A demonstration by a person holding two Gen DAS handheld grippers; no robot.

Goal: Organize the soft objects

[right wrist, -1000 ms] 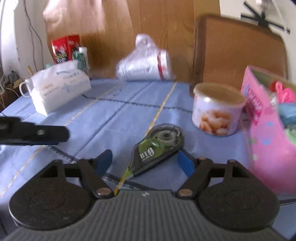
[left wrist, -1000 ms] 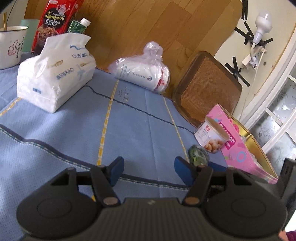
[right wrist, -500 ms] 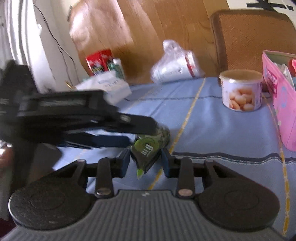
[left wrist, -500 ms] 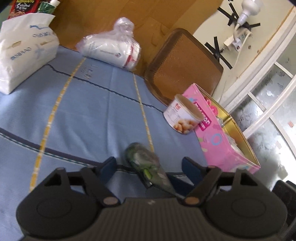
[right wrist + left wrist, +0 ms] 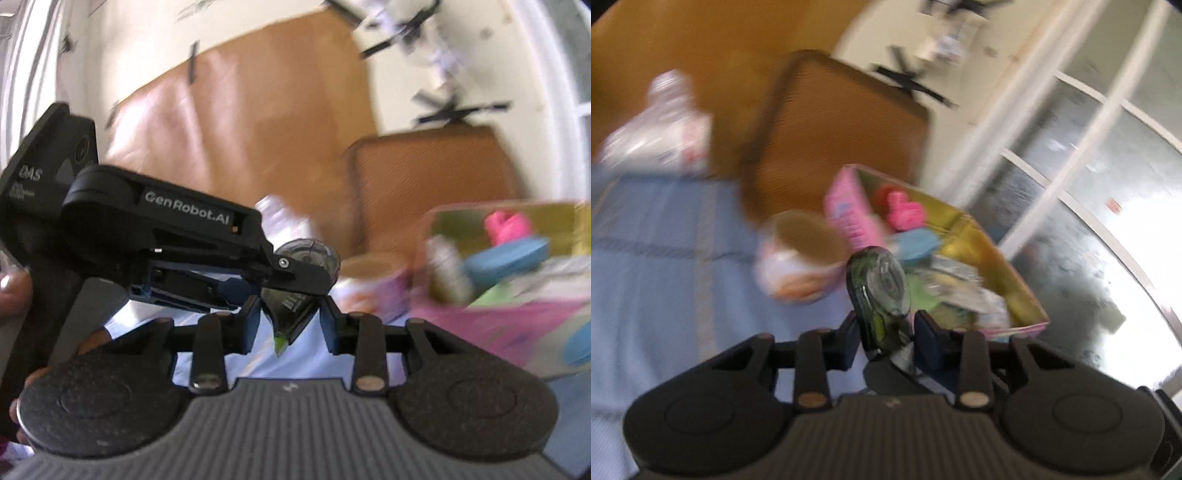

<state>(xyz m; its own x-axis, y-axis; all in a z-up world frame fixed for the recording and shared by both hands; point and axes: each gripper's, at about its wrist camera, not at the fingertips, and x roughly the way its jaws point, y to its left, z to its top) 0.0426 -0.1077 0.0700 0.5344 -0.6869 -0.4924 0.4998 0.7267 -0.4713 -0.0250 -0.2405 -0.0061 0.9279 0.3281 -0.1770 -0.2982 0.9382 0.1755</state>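
1. Here the left claw [image 5: 886, 334], jaws just closed in, grips the green correction tape [image 5: 879, 295], lifted above the desk [image 5: 665, 277] near the pink box [image 5: 846, 210].
2. The right claw [image 5: 290, 326] clamps the tape's pointed end.

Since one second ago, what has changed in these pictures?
The correction tape left the blue tablecloth: the right gripper took it first, then the left gripper. Both pairs of jaws have just been closing on it and now hold it up near the pink box. The can and box seem unmoved.
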